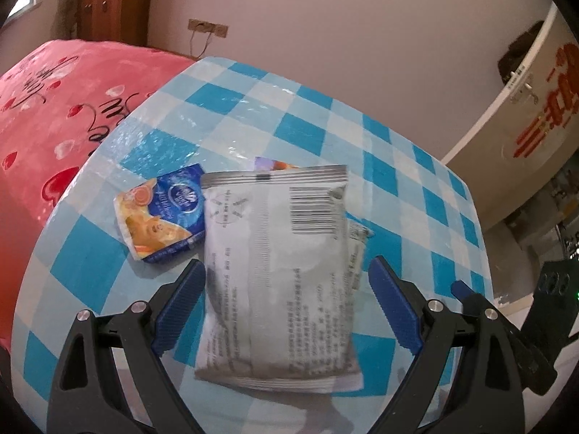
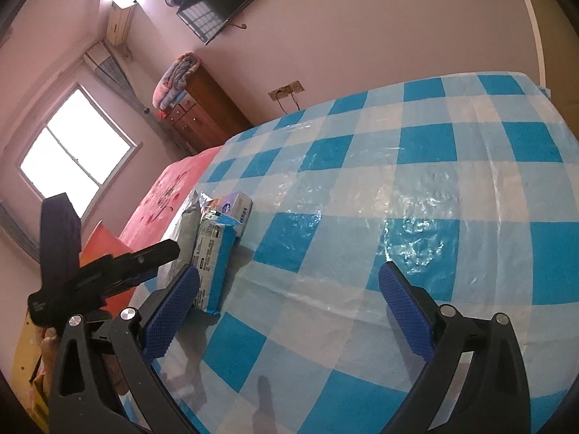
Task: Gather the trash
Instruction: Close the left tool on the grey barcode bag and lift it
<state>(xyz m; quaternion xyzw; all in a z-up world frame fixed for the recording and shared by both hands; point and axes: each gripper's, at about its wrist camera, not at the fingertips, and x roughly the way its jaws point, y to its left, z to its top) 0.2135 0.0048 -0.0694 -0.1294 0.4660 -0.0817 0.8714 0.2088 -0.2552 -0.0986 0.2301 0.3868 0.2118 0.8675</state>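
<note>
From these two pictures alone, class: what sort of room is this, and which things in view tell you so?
Most likely a bedroom in a home. A bed with a red heart-print blanket stands beside the checked table, a wooden dresser carries folded bedding, and a television hangs on the wall.

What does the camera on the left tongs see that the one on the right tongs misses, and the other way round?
Only the left view: the front of the silver bag lying between the open left tongs, a blue and orange wrapper beside it, and a door with red lettering.

Only the right view: a window, a wall television, and the right tongs open over bare cloth.

Both: the blue checked tablecloth, the pink bedcover, the wooden cabinet, and the trash pile, seen edge-on from the right.
</note>
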